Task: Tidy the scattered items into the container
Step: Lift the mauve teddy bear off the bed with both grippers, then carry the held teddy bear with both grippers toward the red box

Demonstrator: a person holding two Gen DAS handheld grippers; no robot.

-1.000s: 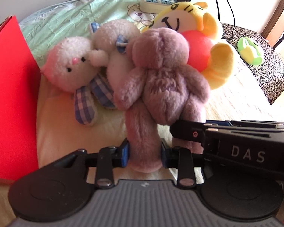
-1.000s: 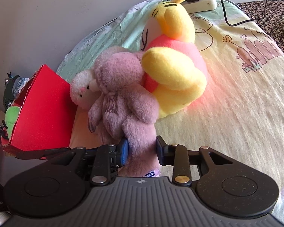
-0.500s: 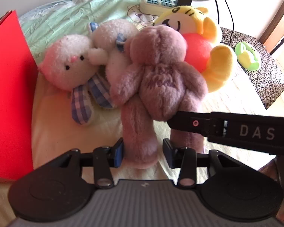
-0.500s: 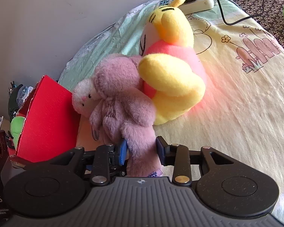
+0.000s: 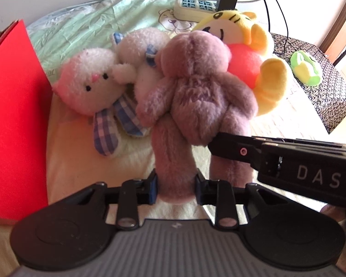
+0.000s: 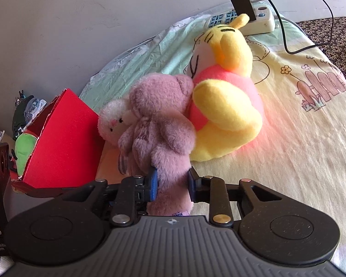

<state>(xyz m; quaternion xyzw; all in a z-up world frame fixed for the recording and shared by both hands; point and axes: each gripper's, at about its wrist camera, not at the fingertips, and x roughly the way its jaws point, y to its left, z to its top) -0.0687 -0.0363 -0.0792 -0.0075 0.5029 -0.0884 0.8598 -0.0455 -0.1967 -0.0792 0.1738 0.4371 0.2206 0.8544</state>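
Gripping one leg each of the mauve plush bear (image 5: 196,87), left gripper (image 5: 175,183) and right gripper (image 6: 171,182) are both clamped shut.

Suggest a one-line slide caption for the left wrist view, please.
Left gripper shut on one leg of the purple teddy bear, right gripper on the other, beside the red box.

Red box (image 5: 13,124) cut off — bunny (image 6: 111,121) half-hidden.
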